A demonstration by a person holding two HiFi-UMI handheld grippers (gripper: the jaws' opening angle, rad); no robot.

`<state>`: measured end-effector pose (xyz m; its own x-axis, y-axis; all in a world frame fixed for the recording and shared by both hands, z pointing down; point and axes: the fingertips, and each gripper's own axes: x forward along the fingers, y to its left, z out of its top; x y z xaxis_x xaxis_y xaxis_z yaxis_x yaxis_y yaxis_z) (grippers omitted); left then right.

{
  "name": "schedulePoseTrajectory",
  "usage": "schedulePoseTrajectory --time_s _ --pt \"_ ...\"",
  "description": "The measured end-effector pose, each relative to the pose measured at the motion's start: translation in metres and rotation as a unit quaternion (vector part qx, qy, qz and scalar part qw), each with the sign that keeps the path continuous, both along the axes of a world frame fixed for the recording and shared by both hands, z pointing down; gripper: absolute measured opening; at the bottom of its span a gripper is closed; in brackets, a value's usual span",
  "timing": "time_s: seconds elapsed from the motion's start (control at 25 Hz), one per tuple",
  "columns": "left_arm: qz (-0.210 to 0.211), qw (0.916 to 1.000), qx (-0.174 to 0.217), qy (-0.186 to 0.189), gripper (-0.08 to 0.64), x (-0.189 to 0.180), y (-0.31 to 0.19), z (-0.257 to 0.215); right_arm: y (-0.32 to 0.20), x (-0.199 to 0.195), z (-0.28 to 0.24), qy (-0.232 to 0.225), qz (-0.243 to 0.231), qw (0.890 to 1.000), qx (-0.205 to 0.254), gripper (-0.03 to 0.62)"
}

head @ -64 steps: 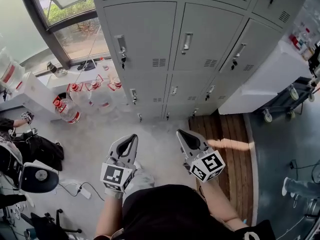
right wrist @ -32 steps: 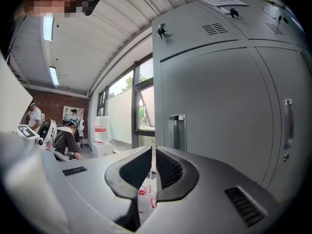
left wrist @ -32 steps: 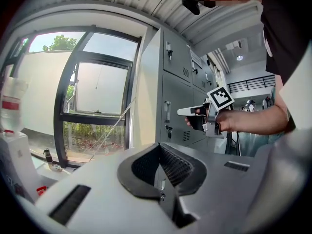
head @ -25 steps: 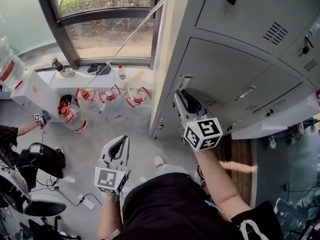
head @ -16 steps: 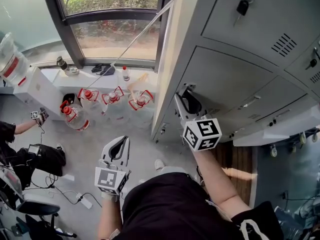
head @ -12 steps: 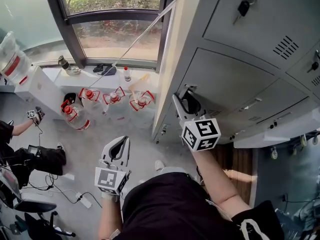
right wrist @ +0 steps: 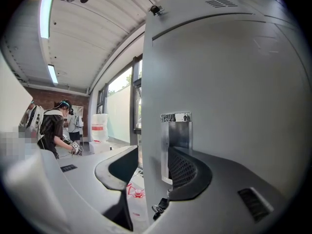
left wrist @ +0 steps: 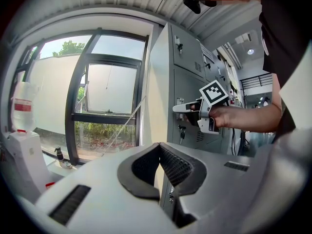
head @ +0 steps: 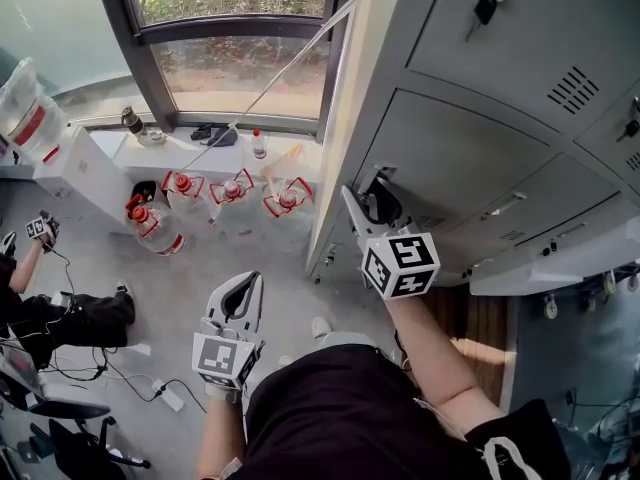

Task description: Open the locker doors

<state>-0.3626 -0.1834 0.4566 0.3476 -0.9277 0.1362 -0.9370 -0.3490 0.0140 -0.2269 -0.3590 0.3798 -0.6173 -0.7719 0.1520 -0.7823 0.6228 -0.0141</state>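
A grey bank of lockers (head: pixel 470 158) fills the right of the head view. My right gripper (head: pixel 366 196) is raised to the metal handle (head: pixel 376 181) at the left edge of a middle-row door. In the right gripper view that door edge and its handle plate (right wrist: pixel 176 139) stand between the jaws of the right gripper (right wrist: pixel 153 172), which are opening; the left pad stands just off the edge. A key bunch (right wrist: pixel 158 209) hangs below. My left gripper (head: pixel 248 290) hangs low over the floor, shut and empty; the left gripper view shows the left gripper (left wrist: pixel 159 150) aimed at the locker side.
Several red-capped water jugs (head: pixel 230 193) stand on the floor under the window (head: pixel 240 58). A person (head: pixel 60 313) sits at the left among cables and a power strip (head: pixel 165 396). Keys (head: pixel 487 6) hang in the upper locker door. A wooden platform (head: pixel 470 313) lies under the lockers.
I have come close to the lockers and my right gripper has risen to the door handle and stayed there. The left gripper has stayed low. The person at the left has shifted.
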Motion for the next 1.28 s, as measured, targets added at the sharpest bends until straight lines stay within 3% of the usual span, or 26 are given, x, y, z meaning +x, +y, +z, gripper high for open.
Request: schedulePoseTrajectory --time_s 0.72,1.28 --pt "0.037 0.9993 0.002 0.005 0.017 0.004 0.048 0.002 0.059 0.027 0.0 0.006 0.076 0.997 -0.007 0.129" --pt "0.101 0.9947 -0.006 0.02 0.017 0.027 0.089 0.009 0.117 0.057 -0.001 0.001 0.115 0.993 -0.005 0.138"
